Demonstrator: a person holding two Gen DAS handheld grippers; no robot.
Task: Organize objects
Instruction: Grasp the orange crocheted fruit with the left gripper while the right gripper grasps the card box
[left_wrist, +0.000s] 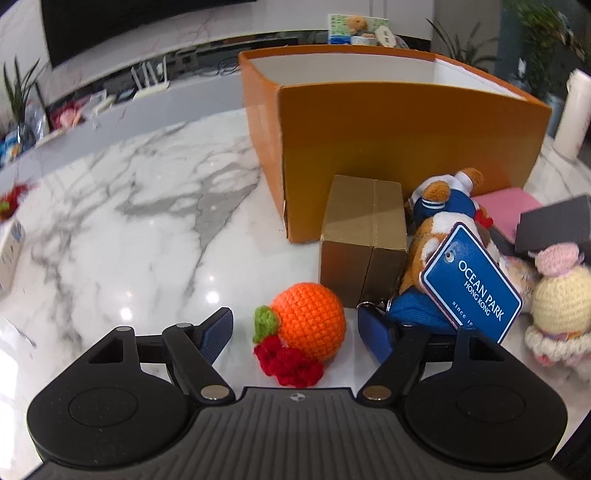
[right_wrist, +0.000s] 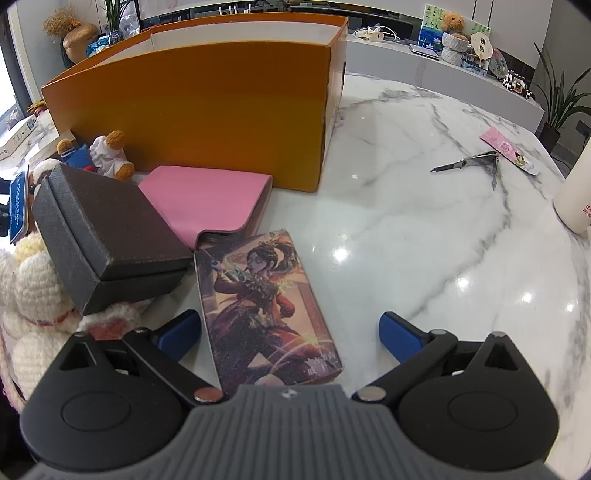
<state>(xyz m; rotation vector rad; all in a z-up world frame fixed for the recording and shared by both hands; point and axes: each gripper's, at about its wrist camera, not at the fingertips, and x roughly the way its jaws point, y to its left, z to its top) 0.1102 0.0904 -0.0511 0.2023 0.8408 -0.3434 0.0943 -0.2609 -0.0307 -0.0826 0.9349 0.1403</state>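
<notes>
Marble tabletop (left_wrist: 129, 206) carried all items. Left gripper (left_wrist: 295, 332) stood wide, pads clear of the crocheted orange (left_wrist: 310, 319) lying between them. Far of it sat a small cardboard box (left_wrist: 364, 236) against the orange storage box (left_wrist: 406, 140); a plush with a blue Ocean Park tag (left_wrist: 472, 284) lay just right. Right gripper (right_wrist: 290, 334) stood wide around the illustrated card box (right_wrist: 266, 310) without touching. Left of that lay a dark grey box (right_wrist: 107, 229) and a pink case (right_wrist: 207, 199).

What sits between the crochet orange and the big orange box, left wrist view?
A small brown cardboard box, between the crochet orange and orange box, seen in the left wrist view.
</notes>
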